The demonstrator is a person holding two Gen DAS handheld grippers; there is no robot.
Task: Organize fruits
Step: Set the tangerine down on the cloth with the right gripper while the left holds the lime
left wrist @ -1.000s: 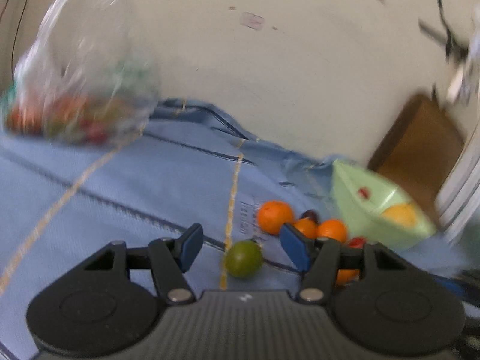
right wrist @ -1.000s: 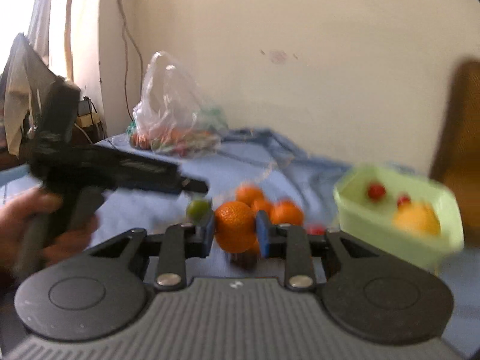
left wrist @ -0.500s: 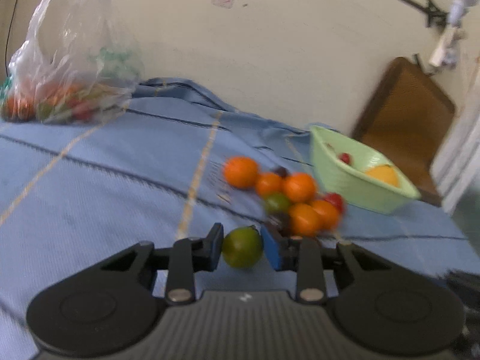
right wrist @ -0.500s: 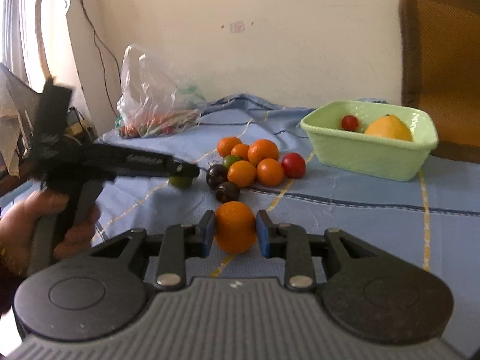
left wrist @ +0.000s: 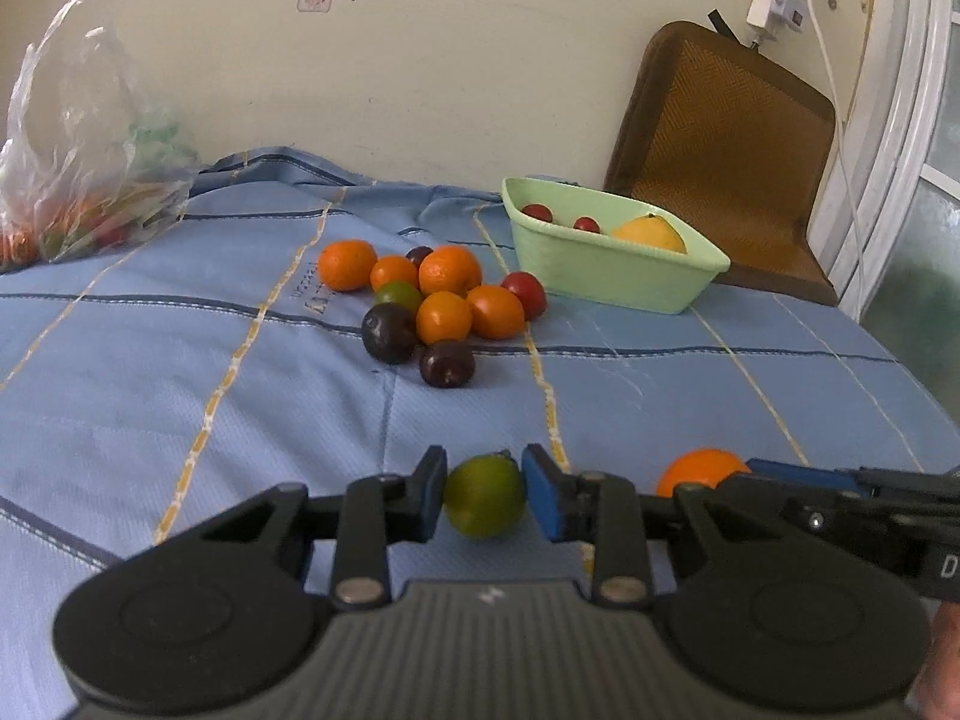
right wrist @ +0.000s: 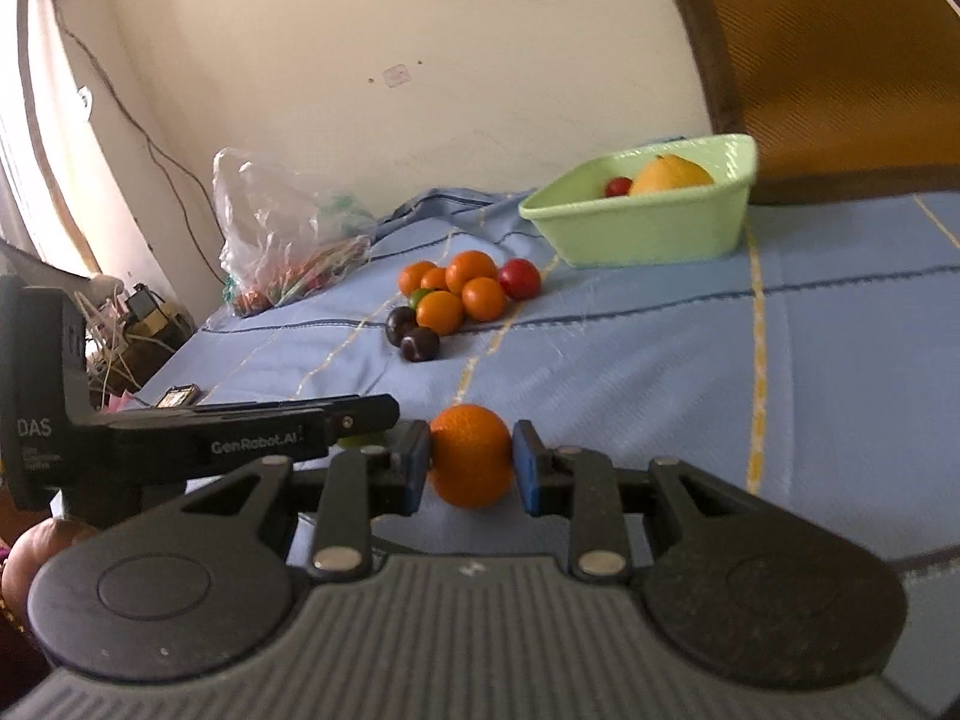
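Note:
My left gripper point(left wrist: 483, 497) is shut on a green fruit point(left wrist: 485, 495), held over the near part of the blue cloth point(left wrist: 180, 360). My right gripper point(right wrist: 470, 457) is shut on an orange point(right wrist: 470, 456); that orange point(left wrist: 699, 471) also shows at the lower right of the left wrist view. A pile of oranges point(left wrist: 445, 317), dark plums point(left wrist: 389, 333), a green fruit and a red one point(left wrist: 525, 293) lies mid-cloth. A light green basket point(left wrist: 612, 276) behind it holds a yellow fruit point(left wrist: 649, 233) and two small red ones.
A clear plastic bag of produce point(left wrist: 78, 180) sits at the far left by the wall. A brown chair back point(left wrist: 726, 138) stands behind the basket. In the right wrist view the left gripper's body point(right wrist: 198, 438) lies close to the left, with a hand under it.
The left gripper shut on the green fruit and carried it back from the pile. The right gripper drew back with its orange and rolled, so the pile and basket look farther away.

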